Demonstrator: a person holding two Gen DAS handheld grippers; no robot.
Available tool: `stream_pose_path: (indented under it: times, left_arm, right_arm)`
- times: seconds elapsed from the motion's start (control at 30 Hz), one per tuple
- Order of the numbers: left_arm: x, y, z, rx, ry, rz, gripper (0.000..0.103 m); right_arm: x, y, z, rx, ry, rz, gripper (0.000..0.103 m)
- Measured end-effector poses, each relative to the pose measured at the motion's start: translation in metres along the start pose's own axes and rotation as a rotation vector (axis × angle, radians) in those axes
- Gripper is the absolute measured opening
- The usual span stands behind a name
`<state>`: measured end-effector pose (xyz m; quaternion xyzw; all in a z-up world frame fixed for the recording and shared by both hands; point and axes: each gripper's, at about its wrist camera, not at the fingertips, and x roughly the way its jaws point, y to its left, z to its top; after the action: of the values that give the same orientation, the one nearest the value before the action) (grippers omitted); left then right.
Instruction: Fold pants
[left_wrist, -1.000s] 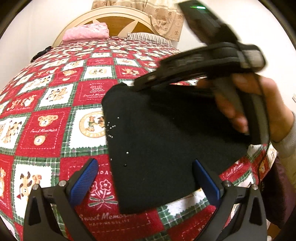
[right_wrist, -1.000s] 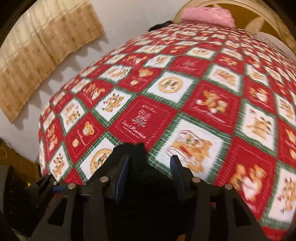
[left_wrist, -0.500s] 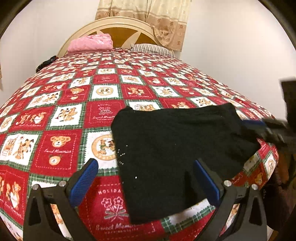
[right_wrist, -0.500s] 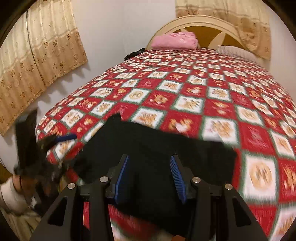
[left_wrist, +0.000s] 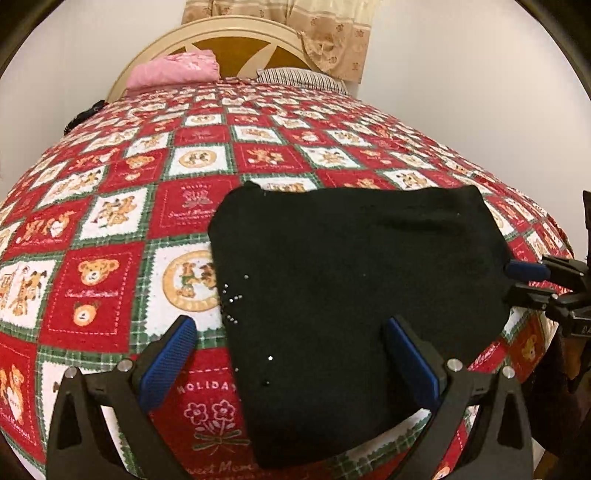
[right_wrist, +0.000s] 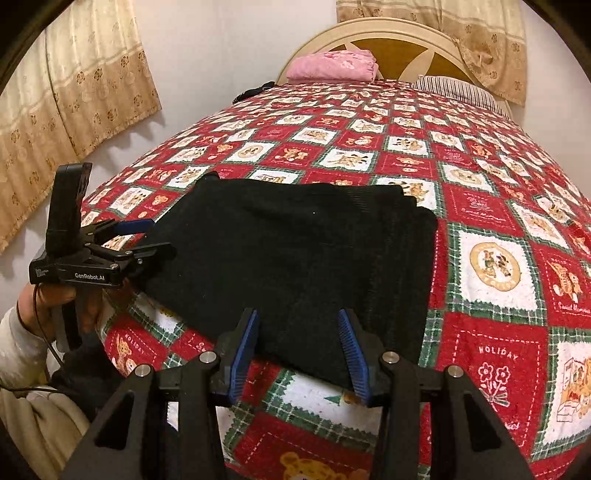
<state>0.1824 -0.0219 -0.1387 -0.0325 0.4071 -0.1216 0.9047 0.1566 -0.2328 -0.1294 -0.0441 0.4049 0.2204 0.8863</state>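
Pants position: the black pants (left_wrist: 354, 295) are laid folded into a compact block on the bedspread (left_wrist: 103, 280), near the bed's front edge.
Long axis: the block is seen to run crosswise, from the left claw's side to the right claw's side.
Left claw (left_wrist: 295, 362): held spread wide, empty, just short of the near edge of the pants; no cloth is gripped.
Right claw (right_wrist: 301, 350): held partly spread, empty, at the front edge of the pants; contact cannot be told.
Nearer claw: neither is judged clearly nearer; each is set at one end.
Next move: if a further fold is wanted, it would be made across the long axis, end over end.
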Motion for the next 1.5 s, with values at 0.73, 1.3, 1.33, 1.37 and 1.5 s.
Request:
stream_pose_path:
  times: [0.73, 1.3, 1.33, 1.37, 1.5]
  left_arm:
    - [-0.001, 0.014, -0.003, -0.032, 0.005, -0.045, 0.103]
    - [-0.021, 0.018, 0.033, -0.025, -0.088, 0.002, 0.103]
    - [-0.021, 0.012, 0.039, -0.01, -0.096, -0.007, 0.103]
    - [-0.022, 0.005, 0.044, 0.008, -0.102, -0.015, 0.103]
    - [-0.009, -0.042, 0.067, 0.118, -0.093, -0.081, 0.103]
  right_arm:
    - [-0.003, 0.0, -0.008, 0.01, -0.027, -0.016, 0.046]
    - [-0.026, -0.004, -0.003, 0.028, -0.094, -0.025, 0.048]
    - [-0.03, -0.007, -0.001, 0.043, -0.104, -0.04, 0.048]
    - [-0.033, -0.009, 0.0, 0.058, -0.11, -0.041, 0.048]
    - [-0.037, -0.035, -0.003, 0.173, -0.114, -0.07, 0.048]
